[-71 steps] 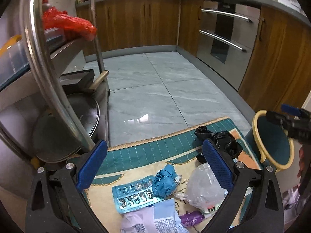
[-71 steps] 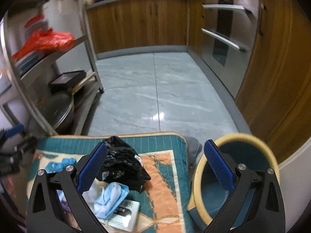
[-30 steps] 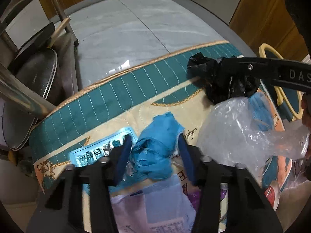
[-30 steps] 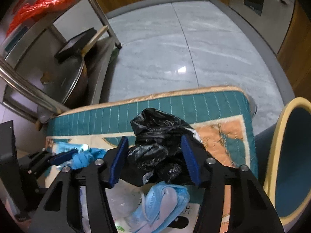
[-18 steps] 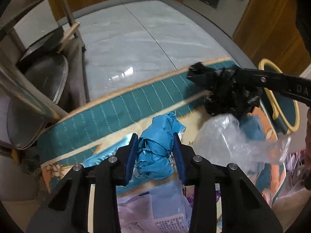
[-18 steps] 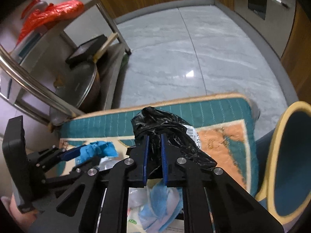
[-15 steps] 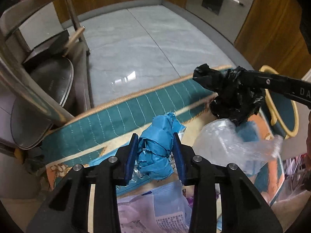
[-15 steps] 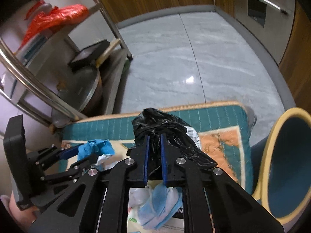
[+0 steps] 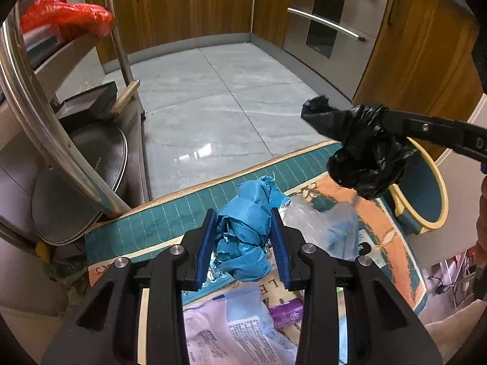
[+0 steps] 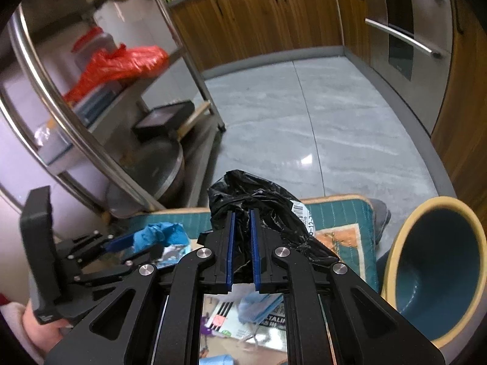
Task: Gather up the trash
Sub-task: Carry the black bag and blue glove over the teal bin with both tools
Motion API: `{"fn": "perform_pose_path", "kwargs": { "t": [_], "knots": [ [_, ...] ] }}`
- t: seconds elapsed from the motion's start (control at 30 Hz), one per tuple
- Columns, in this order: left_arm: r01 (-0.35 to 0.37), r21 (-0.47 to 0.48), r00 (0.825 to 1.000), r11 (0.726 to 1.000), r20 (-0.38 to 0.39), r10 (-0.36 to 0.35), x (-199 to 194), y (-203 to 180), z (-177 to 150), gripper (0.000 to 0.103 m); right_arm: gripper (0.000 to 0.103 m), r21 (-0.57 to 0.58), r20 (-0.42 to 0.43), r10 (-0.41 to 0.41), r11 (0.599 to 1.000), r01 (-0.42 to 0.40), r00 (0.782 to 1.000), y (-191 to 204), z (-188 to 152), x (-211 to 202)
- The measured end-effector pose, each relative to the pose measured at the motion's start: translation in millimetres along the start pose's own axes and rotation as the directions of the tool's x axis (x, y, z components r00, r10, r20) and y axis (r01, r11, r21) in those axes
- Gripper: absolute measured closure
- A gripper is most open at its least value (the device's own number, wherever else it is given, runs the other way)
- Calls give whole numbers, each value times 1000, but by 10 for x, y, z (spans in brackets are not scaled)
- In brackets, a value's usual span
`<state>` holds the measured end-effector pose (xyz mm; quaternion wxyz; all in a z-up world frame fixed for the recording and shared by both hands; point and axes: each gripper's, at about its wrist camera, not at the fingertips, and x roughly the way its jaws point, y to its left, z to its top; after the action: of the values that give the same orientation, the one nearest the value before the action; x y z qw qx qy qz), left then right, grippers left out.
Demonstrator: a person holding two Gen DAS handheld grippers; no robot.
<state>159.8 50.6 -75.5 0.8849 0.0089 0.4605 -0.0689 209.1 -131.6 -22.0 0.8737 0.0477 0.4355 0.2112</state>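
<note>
1. Where the left gripper (image 9: 243,240) points steeply down over the patterned mat (image 9: 170,216), its blue pads (image 9: 207,246) clamp a crumpled blue wad (image 9: 245,234) from both sides. The wad stands with its long axis along the fingers, its upper end pointing away from the camera toward the tiled floor (image 9: 231,103), clear of the mat.

2. The right gripper (image 10: 242,243) has its jaws drawn narrow, pinching a fold of a black plastic bag (image 10: 258,203). Seen from the left wrist, the bag (image 9: 362,149) hangs in the air above the mat's far right corner; its long axis runs roughly crosswise, a loose tip pointing left and the bulk sagging below the fingers.

3. A bin with a yellow rim and teal inside (image 10: 438,270) stands just beside the mat's right edge, its mouth tilted toward the grippers.

4. Remaining litter on the mat: a clear plastic bag (image 9: 322,225), a printed paper sheet (image 9: 237,337), a purple item (image 9: 289,313) and a blister pack (image 9: 219,276), partly hidden by the wad.

5. At left, a steel rack (image 9: 45,115) carries a red bag (image 9: 67,18) above and a pan lid (image 9: 88,164) below.

6. A hand (image 10: 39,331) grips the left gripper's handle.
</note>
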Motion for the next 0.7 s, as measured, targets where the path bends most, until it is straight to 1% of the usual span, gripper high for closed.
{"fn": "perform_pose_path", "kwargs": {
  "t": [0.1,0.3,0.53,0.7],
  "knots": [
    [5,2,1000,1000,21,-5,-79,-36,20,68,92,12,31,11,1000,-12,999,-17,-17,-189],
    [11,11,996,1000,90,-11,-424,-213,15,68,92,23,73,27,999,-29,997,-85,-116,-546],
    [27,4,991,1000,130,-27,-680,-442,-64,68,93,70,141,30,997,-40,990,-250,-249,-1022],
    [39,27,988,999,146,-43,-773,-642,-118,68,92,73,169,-15,997,3,986,-341,-374,-1268]
  ]
}}
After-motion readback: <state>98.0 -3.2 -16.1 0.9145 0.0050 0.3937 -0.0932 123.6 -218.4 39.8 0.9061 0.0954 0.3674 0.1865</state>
